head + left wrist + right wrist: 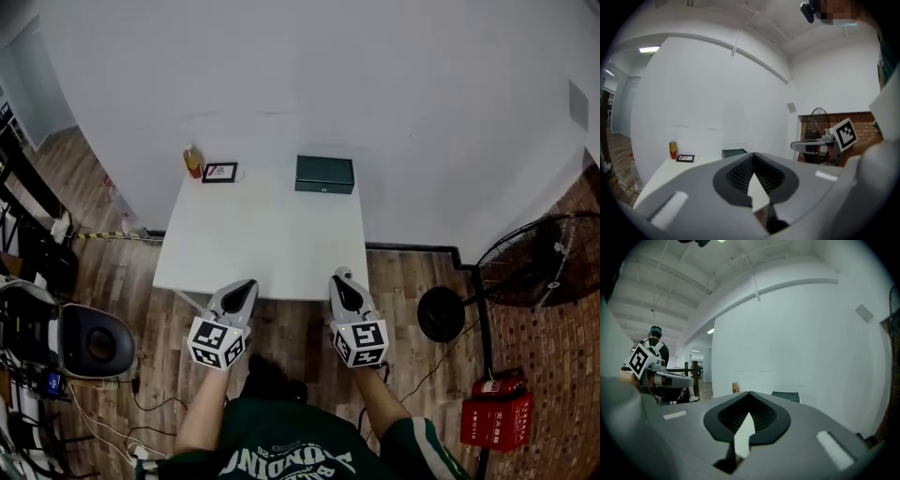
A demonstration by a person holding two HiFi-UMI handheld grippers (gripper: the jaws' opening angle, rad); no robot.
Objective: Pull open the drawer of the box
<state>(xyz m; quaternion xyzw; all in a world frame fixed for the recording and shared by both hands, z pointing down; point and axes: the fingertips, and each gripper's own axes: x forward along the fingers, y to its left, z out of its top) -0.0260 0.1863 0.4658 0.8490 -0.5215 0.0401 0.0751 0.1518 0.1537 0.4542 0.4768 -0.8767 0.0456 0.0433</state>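
The dark green box [324, 174] sits at the back right of the white table [262, 244], close to the wall, its drawer front closed and facing me. It also shows small in the left gripper view, box [734, 152], and in the right gripper view, box [785, 395]. My left gripper [246, 284] and right gripper [339, 275] hover side by side over the table's near edge, far from the box. Both are shut with nothing between their fingers, left gripper [753, 153], right gripper [749, 393].
An orange bottle [192, 161] and a small framed picture [219, 172] stand at the table's back left. A floor fan [539, 258] and a red fire extinguisher [497, 412] are on the right; a dark round device [89, 342] and cables lie on the left.
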